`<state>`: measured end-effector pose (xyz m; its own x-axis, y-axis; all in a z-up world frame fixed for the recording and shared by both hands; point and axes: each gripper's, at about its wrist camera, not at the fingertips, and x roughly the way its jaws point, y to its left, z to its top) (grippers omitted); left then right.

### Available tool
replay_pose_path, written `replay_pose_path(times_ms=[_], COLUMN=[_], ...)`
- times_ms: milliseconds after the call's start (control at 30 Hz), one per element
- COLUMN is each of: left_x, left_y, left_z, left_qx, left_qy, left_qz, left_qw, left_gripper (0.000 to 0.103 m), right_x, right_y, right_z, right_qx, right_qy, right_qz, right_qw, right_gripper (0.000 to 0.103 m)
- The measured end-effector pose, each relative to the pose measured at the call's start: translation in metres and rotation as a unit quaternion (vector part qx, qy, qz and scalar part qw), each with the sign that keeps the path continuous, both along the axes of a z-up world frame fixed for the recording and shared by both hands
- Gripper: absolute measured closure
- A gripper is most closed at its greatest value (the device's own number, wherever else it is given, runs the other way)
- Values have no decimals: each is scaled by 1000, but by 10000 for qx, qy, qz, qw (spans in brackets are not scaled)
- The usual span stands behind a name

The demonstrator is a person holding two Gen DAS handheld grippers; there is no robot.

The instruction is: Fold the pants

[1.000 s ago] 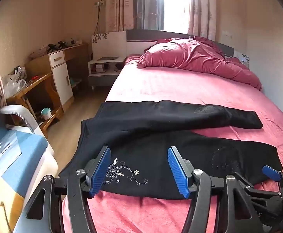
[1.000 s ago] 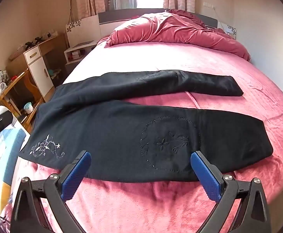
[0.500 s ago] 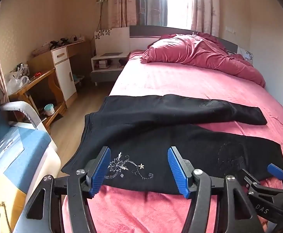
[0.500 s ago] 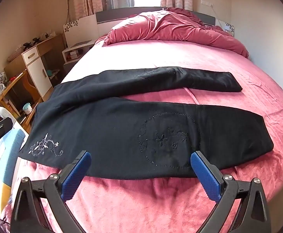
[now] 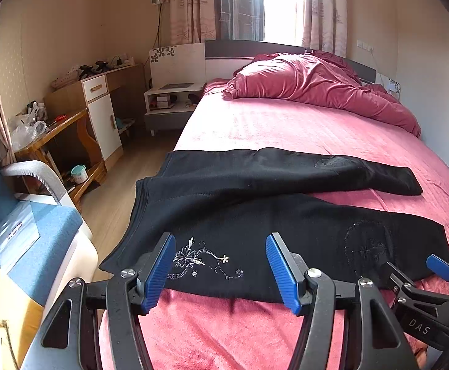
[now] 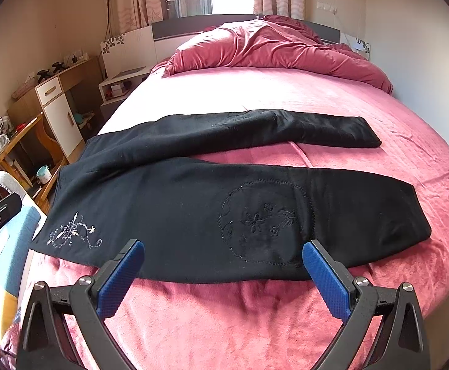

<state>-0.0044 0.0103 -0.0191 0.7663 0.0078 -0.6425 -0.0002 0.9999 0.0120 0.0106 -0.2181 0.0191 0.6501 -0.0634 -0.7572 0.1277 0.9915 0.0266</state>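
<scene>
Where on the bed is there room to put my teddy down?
There is bare pink bed between the black pants and the heaped red blanket, a thin strip between the two pant legs, and a strip along the near edge, though both grippers hang there. The desk on the left is cluttered.

The right gripper (image 5: 440, 273) is cut off at the left wrist view's lower right edge.
</scene>
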Motion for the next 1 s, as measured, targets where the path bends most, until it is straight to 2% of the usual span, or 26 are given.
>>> replay_pose_path(times_ms=[433,1000], left_x=[-5,-5], left_y=[3,2], left_z=[-4,-3], left_qx=[-128,-102], left_qy=[147,172], left_qz=[59,64], left_qw=[9998,9998], left_gripper=[40,40], right_x=[0,0], right_y=[1,0], right_z=[2,0], right_qx=[-31,-9], right_qy=[-17,-41], right_qz=[21,7], right_qw=[10000,10000], right_gripper=[0,0])
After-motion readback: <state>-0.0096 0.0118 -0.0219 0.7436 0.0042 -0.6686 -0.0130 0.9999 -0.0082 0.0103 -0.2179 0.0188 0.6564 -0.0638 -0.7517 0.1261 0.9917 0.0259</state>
